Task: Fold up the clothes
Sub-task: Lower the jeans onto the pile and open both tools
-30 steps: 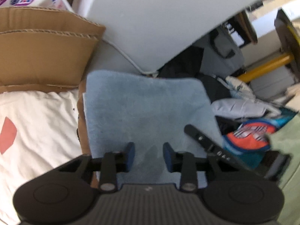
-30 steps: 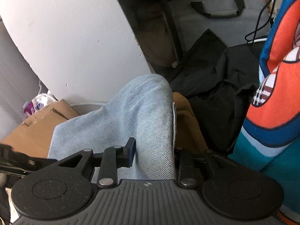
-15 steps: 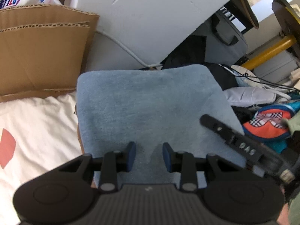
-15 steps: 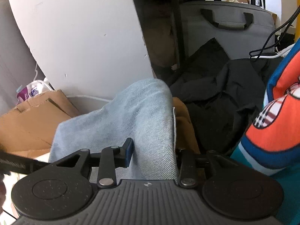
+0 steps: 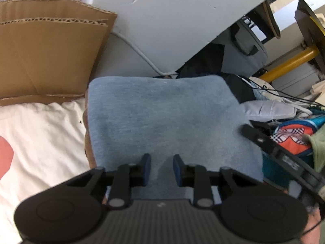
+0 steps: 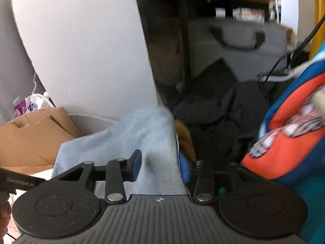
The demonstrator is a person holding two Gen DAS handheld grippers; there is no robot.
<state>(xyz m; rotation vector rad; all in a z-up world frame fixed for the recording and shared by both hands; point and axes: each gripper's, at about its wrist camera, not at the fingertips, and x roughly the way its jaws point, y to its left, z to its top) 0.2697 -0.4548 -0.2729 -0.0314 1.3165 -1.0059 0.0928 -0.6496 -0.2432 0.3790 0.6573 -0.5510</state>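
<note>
A folded light-blue denim garment (image 5: 162, 111) lies on a brown garment (image 6: 183, 134), with a white cloth (image 5: 40, 142) to its left. My left gripper (image 5: 161, 169) hovers over the denim's near edge; its jaws are closing, a gap still shows between the pads, and the fabric lies under them. In the right wrist view the denim's right-hand fold (image 6: 146, 134) stands between the jaws of my right gripper (image 6: 160, 165), which are opening; the blue right pad has come off the cloth. One finger of the right gripper (image 5: 274, 148) reaches in at the denim's right corner.
Flattened cardboard (image 5: 46, 50) and a white panel (image 5: 172, 20) with a cable (image 5: 142, 55) stand behind the denim. To its right lie a black garment (image 6: 219, 109), an orange and teal garment (image 6: 288, 138), a grey bag (image 6: 239, 46) and a yellow bar (image 5: 290, 61).
The left jaws have narrowed over the denim's near edge. The right jaws have widened off the fold they pinched, and the right gripper has risen a little and rolled.
</note>
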